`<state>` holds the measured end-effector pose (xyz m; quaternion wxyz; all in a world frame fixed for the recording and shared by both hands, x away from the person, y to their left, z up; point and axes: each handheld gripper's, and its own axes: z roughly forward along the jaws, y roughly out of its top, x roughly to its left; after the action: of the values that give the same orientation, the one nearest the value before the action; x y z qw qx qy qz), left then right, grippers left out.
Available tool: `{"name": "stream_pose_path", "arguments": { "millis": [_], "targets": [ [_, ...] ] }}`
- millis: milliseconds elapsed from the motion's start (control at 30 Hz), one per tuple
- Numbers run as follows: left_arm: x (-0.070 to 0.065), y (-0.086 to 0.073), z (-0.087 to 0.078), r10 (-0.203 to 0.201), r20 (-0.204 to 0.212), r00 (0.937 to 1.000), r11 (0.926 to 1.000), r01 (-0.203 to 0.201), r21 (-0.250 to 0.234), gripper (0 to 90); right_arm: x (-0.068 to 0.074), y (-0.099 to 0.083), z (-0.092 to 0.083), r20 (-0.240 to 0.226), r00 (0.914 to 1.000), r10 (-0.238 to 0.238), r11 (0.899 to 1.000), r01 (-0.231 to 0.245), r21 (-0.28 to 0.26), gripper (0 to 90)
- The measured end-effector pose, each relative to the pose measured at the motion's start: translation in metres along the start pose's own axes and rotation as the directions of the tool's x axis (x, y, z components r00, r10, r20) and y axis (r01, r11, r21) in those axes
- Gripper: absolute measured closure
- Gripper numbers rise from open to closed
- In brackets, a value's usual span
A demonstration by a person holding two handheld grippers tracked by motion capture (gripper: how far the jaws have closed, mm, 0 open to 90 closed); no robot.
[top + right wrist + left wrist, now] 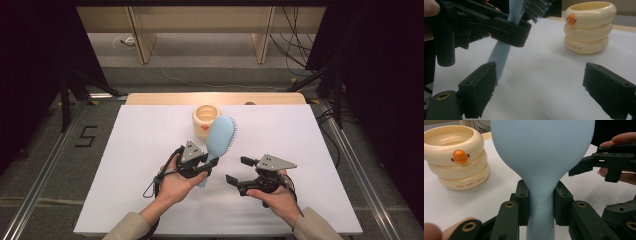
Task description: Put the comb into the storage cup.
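Hairbrush [220, 138] sits clenched at its handle in my left gripper [204, 162], just in front of the cream cup [205, 120]. My right gripper [239, 171] hangs beside the brush with jaws released and apparently empty.

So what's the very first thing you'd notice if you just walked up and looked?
Probably the big light blue hairbrush, held up off the middle of the white table with the left gripper shut around its handle. Just behind it, near the table's far edge, stands a cream pot shaped like stacked rings, with a little orange duck bill on its side. The right gripper waits beside the brush, jaws wide open and holding nothing.
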<state>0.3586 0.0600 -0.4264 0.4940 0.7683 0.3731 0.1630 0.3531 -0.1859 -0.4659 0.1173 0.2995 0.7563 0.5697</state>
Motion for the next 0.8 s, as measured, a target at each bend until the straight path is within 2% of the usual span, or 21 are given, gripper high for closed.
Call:
{"name": "stream_pose_path", "arguments": {
  "millis": [800],
  "targets": [
    [-0.006,0.001,0.003,-0.002,0.005,1.0000,0.9999,0.002,-0.014,69.6,0.006,-0.002,0.011,-0.024,0.9997,0.002,1.000,-0.002,0.018,13.0]
  ]
}}
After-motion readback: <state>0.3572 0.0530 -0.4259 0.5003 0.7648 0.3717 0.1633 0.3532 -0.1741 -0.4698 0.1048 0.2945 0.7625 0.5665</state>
